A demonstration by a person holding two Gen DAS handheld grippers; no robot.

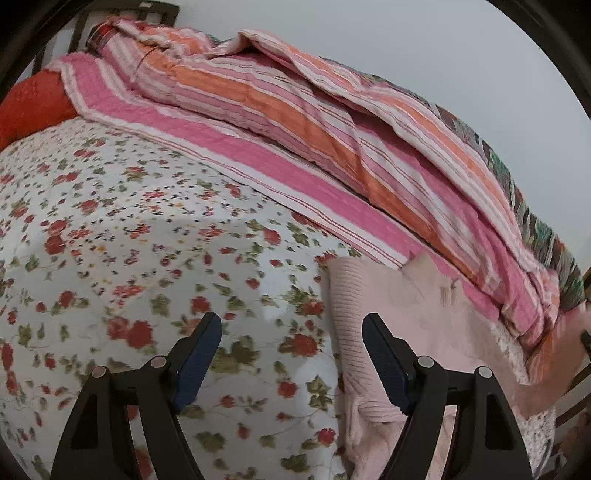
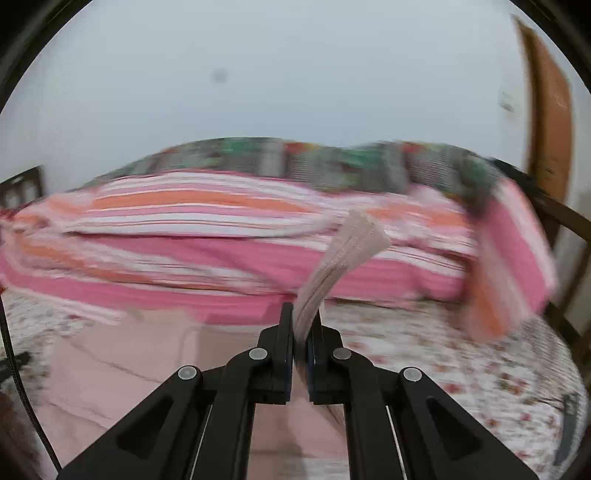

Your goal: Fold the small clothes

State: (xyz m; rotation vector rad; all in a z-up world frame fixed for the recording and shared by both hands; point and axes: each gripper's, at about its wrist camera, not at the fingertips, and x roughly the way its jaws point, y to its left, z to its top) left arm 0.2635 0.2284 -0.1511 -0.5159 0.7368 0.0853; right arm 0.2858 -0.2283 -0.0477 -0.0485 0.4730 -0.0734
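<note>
Fingers of the left gripper (image 1: 291, 328) were spread wide, with nothing between them. They hung over a floral sheet (image 1: 129, 229), and their right pad sat above the ribbed edge of a pale pink garment (image 1: 417, 317). The garment lay flat on the sheet, near the foot of a striped quilt (image 1: 295, 122) heaped along the far side of the bed. A red pillow (image 1: 33, 107) showed at the far left, beside a dark headboard (image 1: 162, 11).

The right gripper (image 2: 300, 317) had its fingers pressed together on a ribbed cuff (image 2: 343, 254) of the same garment (image 2: 140, 362). The cuff stuck up out of the grip and curled to the right. The rest of the garment spread below and to the left, on the sheet (image 2: 461, 354). This view was blurred. The quilt (image 2: 207, 221) ran across behind, with a patterned blanket (image 2: 332, 162) on top of it against the wall (image 2: 295, 74). A brown door (image 2: 550, 110) stood at the far right.
</note>
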